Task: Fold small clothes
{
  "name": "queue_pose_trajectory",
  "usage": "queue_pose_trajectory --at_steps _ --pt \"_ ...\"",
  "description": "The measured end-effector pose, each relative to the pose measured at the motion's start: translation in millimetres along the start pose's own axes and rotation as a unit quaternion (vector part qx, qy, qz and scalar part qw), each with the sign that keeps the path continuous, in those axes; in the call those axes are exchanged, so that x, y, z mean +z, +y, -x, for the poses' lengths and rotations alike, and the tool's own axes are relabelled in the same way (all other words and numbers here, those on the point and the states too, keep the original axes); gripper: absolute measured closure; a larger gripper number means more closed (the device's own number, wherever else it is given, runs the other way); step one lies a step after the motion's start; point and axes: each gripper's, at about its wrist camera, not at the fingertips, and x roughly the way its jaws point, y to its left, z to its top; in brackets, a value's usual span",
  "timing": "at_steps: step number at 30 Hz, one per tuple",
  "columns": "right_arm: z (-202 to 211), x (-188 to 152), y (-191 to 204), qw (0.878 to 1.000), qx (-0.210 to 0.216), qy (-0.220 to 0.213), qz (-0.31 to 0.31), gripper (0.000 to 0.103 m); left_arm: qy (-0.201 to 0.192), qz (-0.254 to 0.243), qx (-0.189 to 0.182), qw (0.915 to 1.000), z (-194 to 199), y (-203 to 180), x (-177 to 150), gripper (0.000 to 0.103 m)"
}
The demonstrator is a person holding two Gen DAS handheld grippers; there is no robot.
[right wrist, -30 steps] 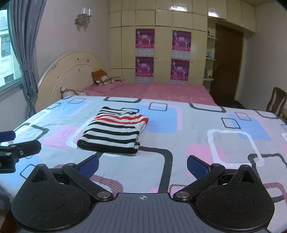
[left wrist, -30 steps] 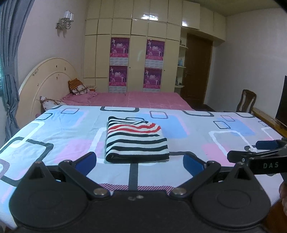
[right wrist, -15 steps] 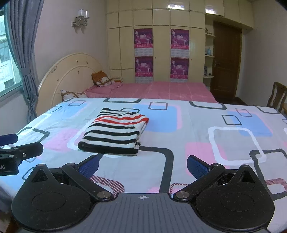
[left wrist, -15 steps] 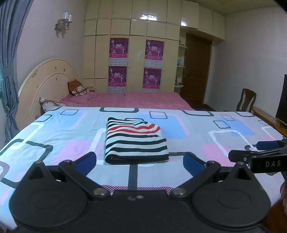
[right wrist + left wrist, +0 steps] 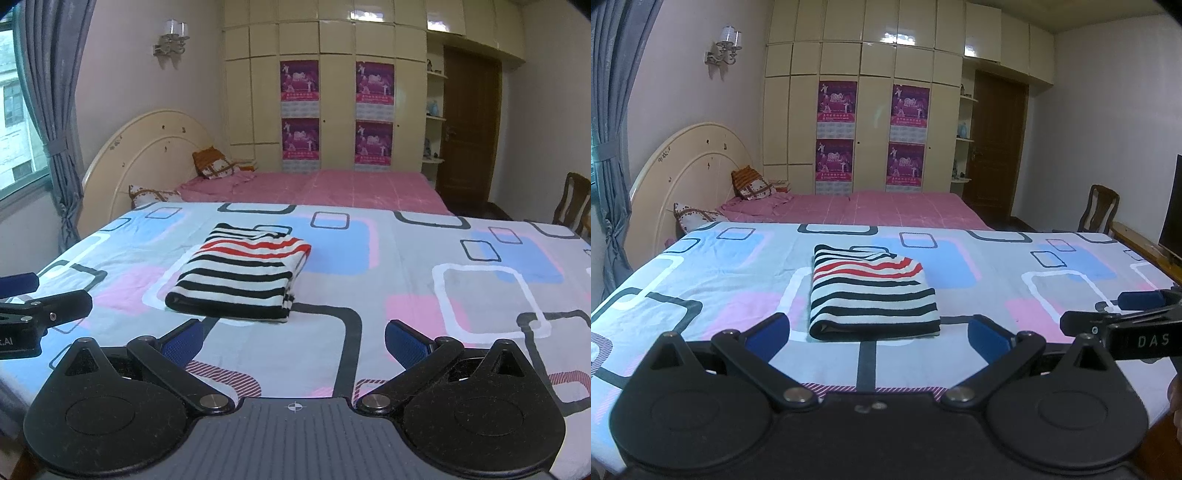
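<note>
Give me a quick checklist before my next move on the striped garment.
1. Black, white and red striped garment folded into a compact rectangle: ok.
2. Garment lying flat on the patterned bedsheet: ok.
3. Left gripper open, holding nothing: ok.
4. Right gripper open, holding nothing: ok.
5. Both grippers clear of the garment: ok.
6. Far edge of the fold tidy: cannot tell.

Cream wardrobe (image 5: 864, 122), purple posters (image 5: 836, 101), pink bed (image 5: 871, 208), brown door (image 5: 995, 147), grey curtain (image 5: 55, 110).
</note>
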Motion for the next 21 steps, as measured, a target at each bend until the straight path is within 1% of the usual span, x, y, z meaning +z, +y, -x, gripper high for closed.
queue_pose_trajectory --at_steps 7,21 --pt "-1.8 -0.5 0.6 1.000 -0.002 0.000 0.009 0.000 0.001 -0.001 0.000 1.0000 0.4 0.2 0.4 0.000" --pt "-1.1 0.9 -5.4 1.000 0.001 -0.003 0.004 0.000 0.004 -0.007 -0.006 0.9999 -2.4 -2.2 3.2 0.000"
